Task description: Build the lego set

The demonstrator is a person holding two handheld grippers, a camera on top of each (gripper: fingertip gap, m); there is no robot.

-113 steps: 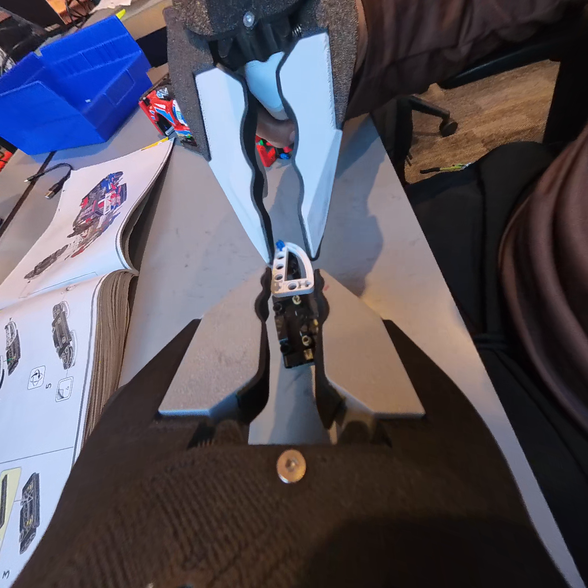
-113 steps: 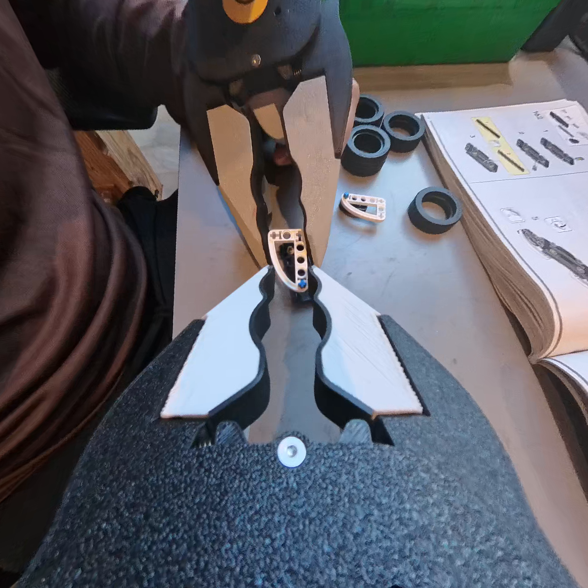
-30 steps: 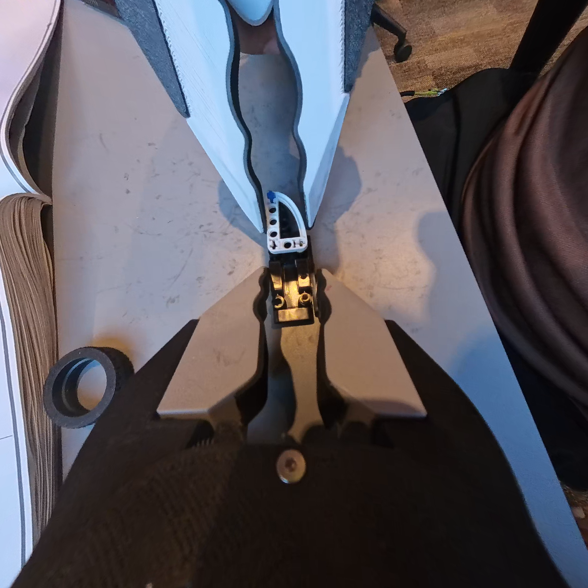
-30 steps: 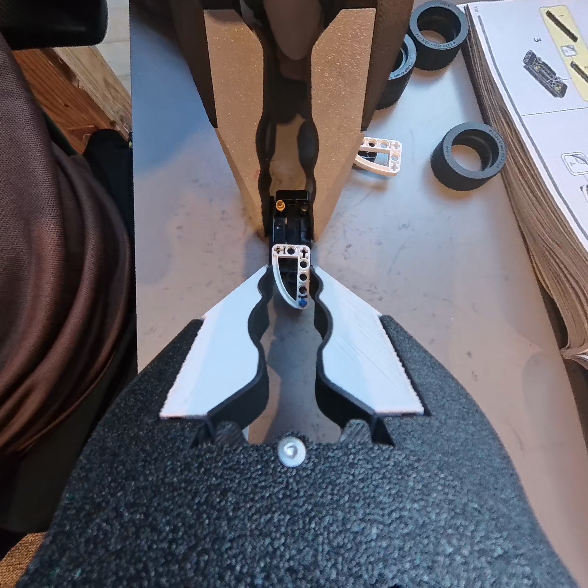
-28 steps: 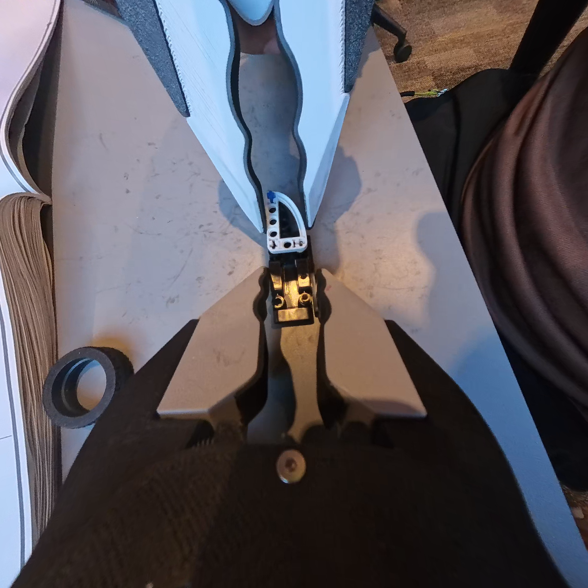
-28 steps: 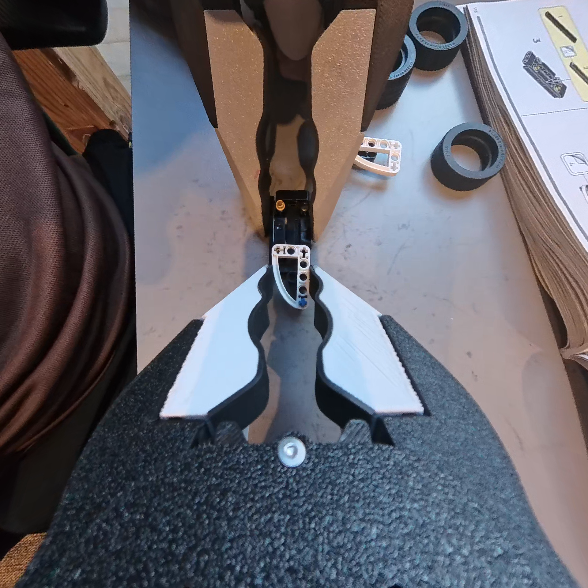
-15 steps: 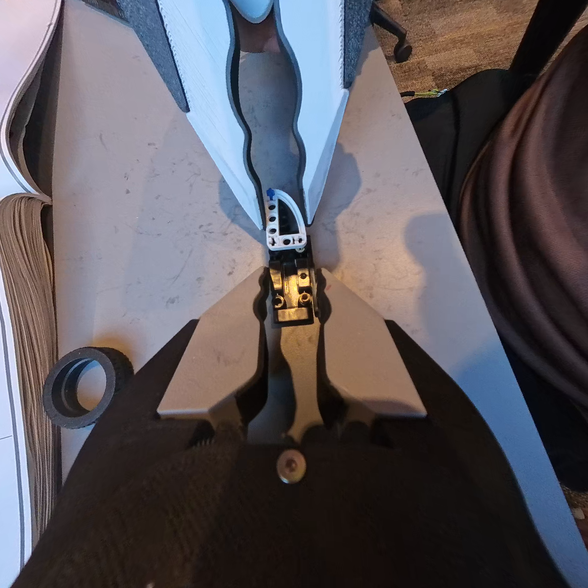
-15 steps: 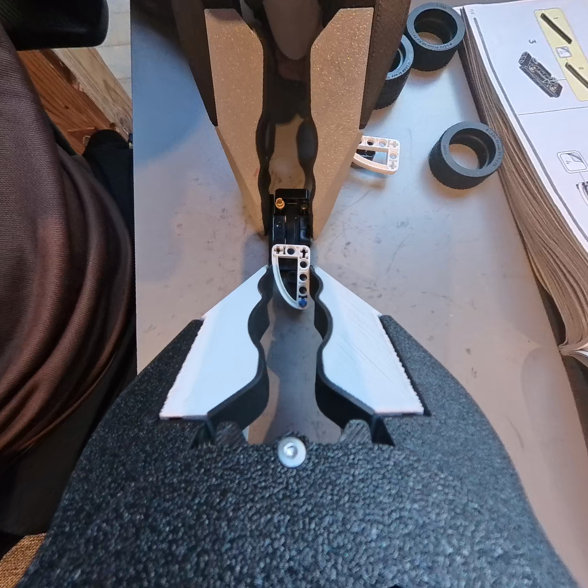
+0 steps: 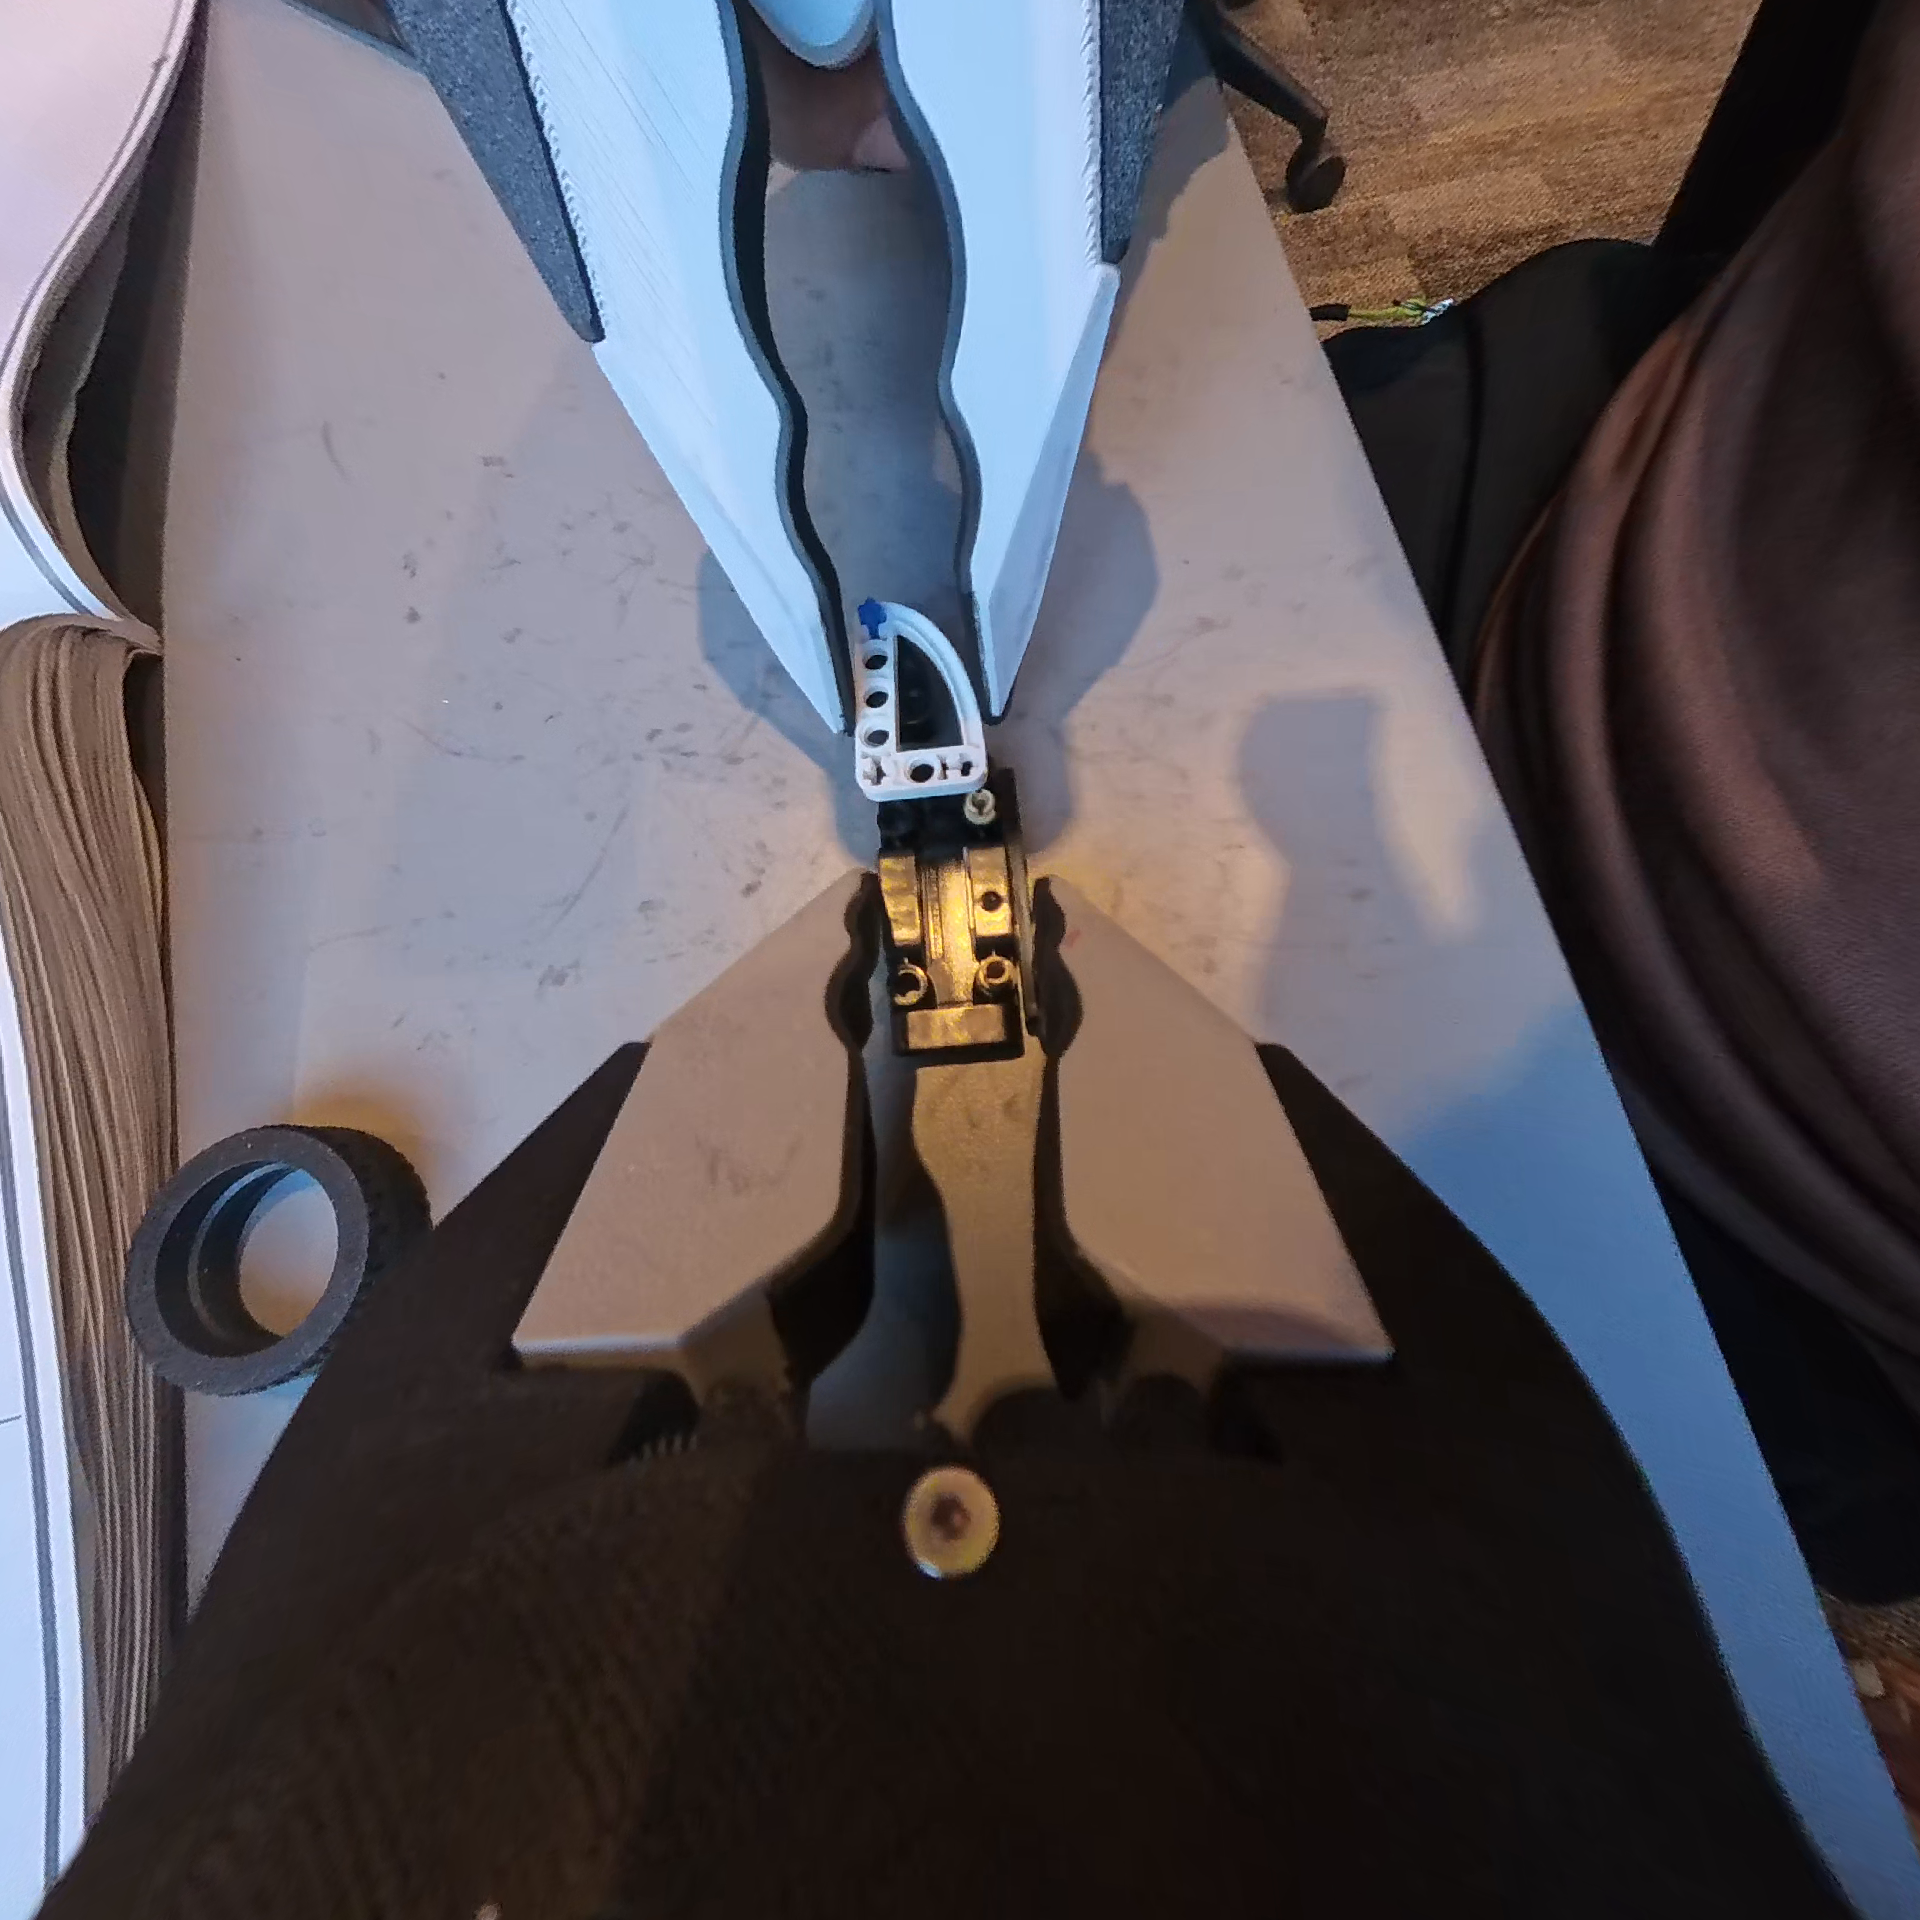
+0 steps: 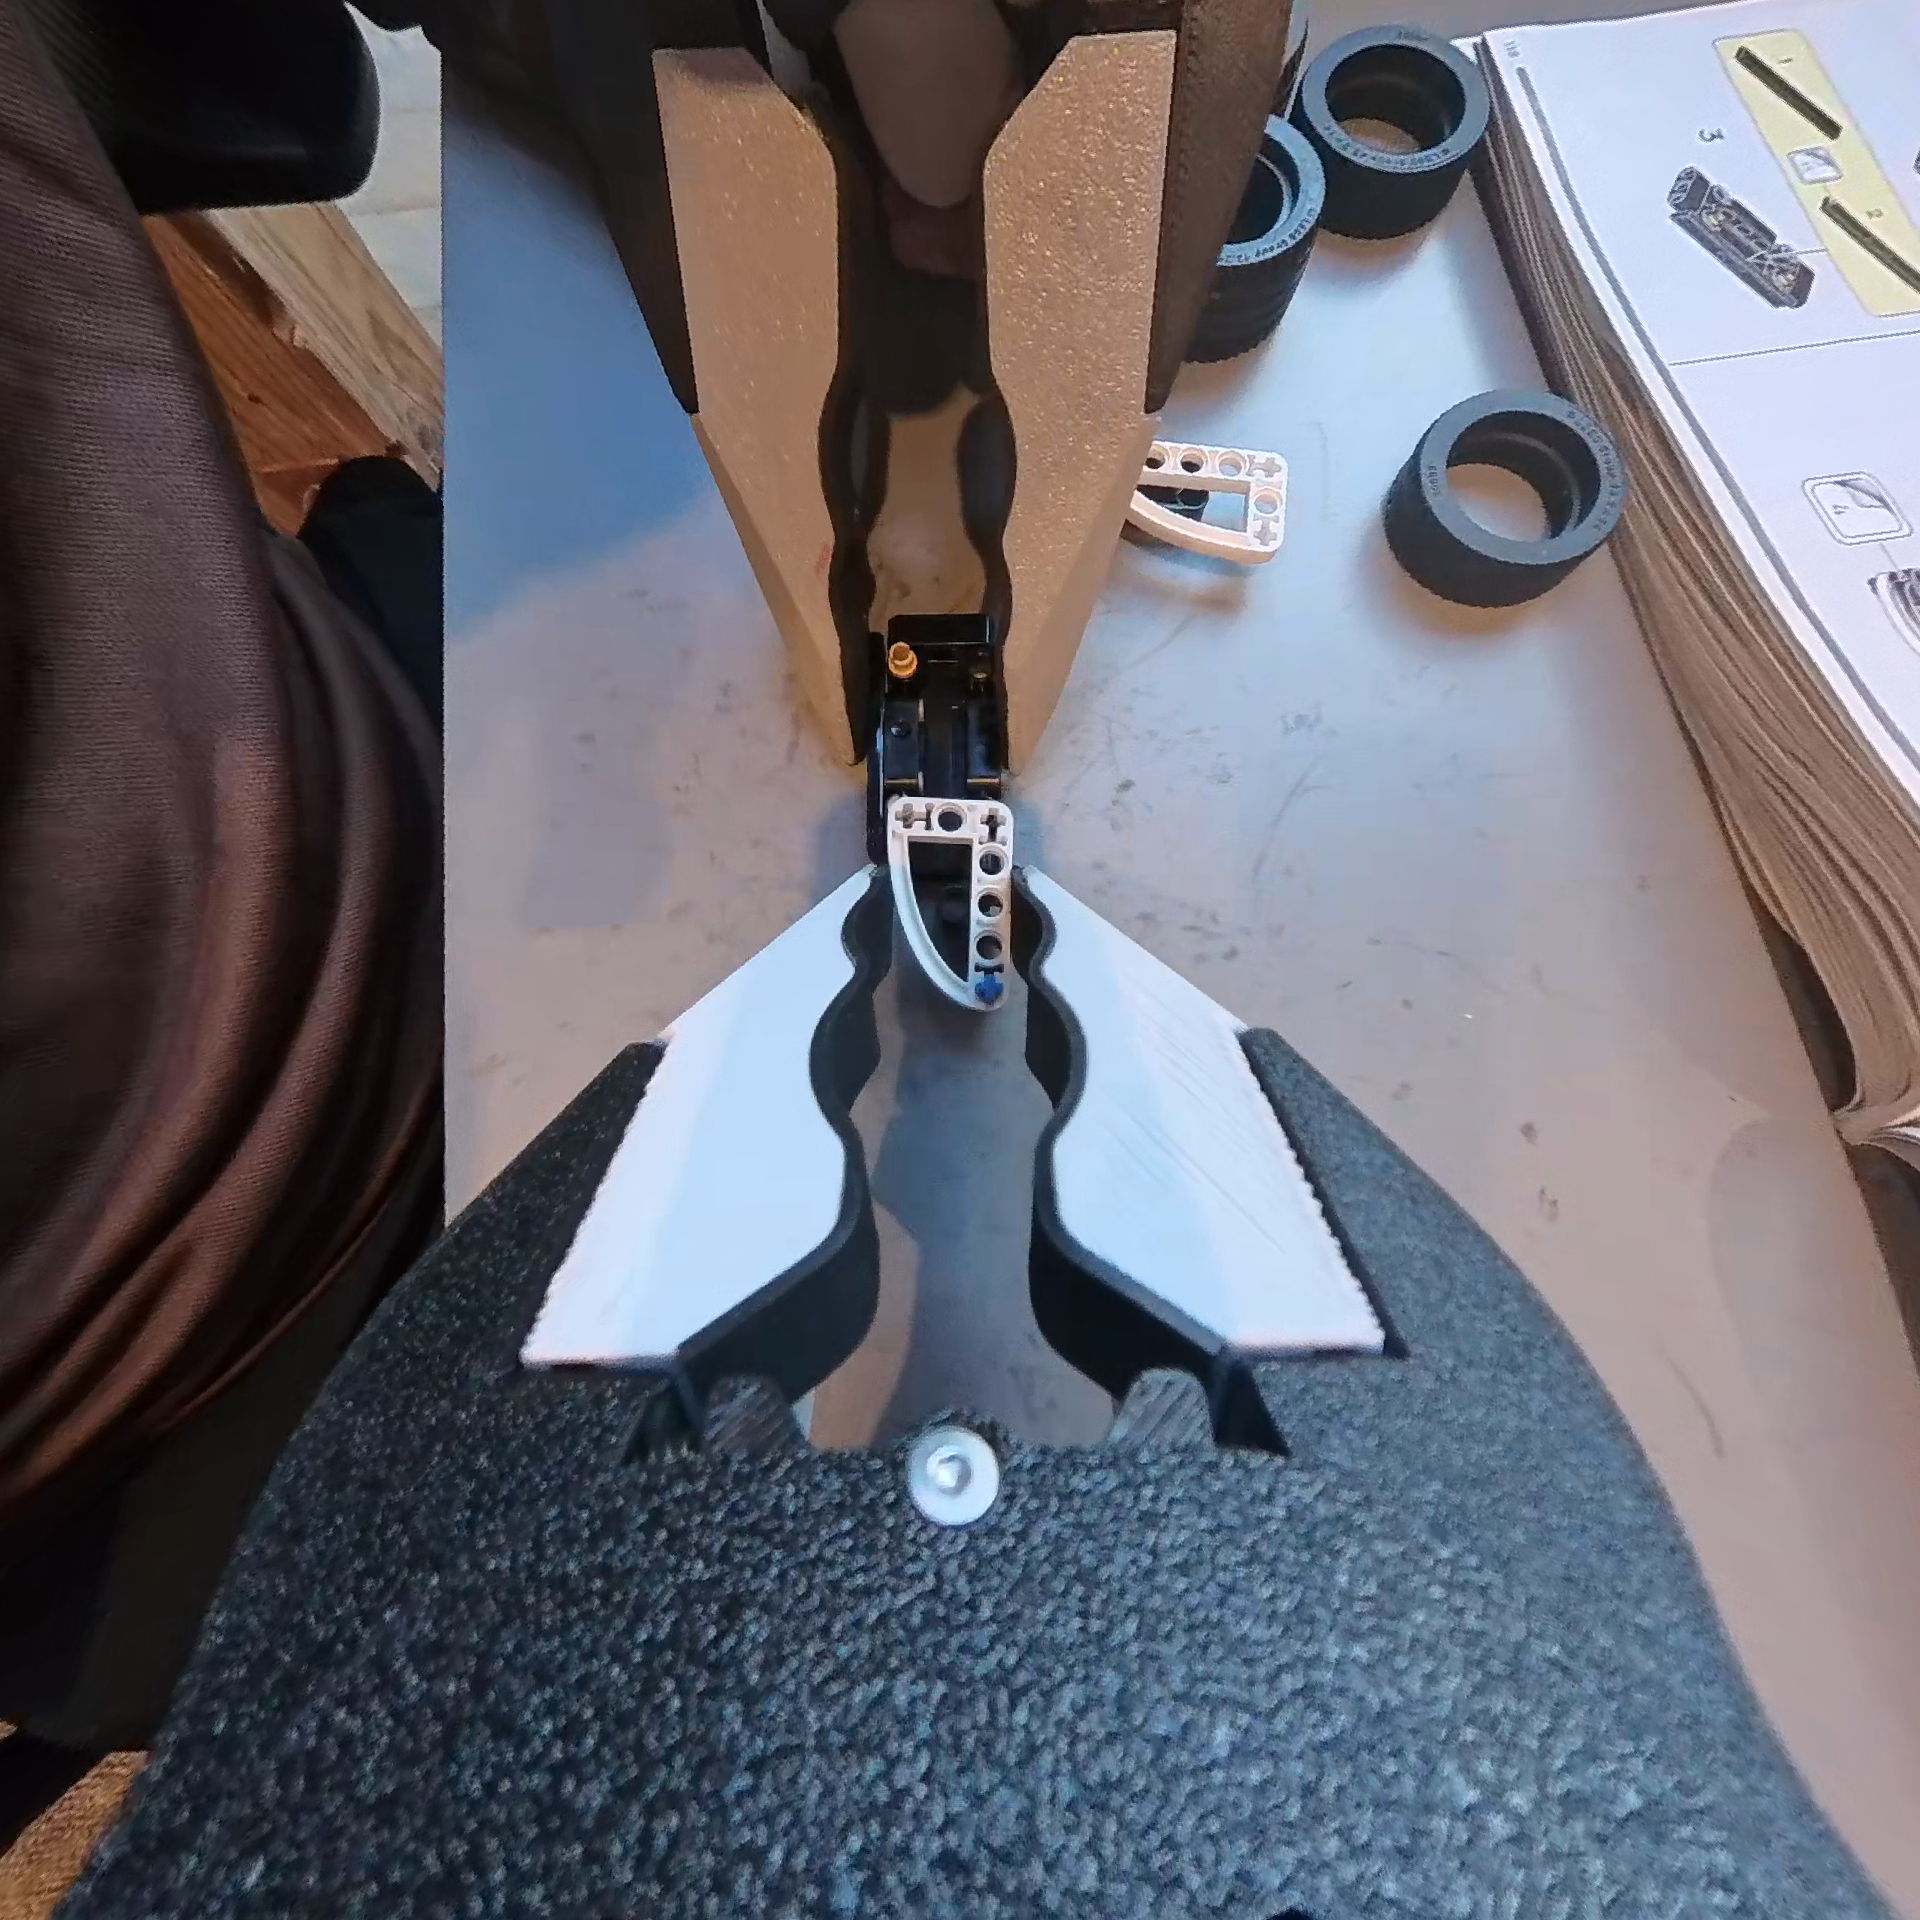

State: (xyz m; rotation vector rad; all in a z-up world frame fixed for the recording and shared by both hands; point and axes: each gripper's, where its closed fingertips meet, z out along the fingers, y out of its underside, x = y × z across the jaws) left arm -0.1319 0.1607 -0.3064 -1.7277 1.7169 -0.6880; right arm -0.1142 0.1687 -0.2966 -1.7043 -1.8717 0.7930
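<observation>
The left claw [image 9: 951, 883] is clamped on the black block [image 9: 954, 940], the right claw [image 10: 951, 883] on the white panel [image 10: 961, 904] straight ahead, end-to-end and touching, long axes aligned.

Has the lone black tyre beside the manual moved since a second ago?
Cannot tell. In the right wrist view the lone black tyre keeps its spot beside the manual and the spare white curved piece; only the view shifts slightly.
</observation>
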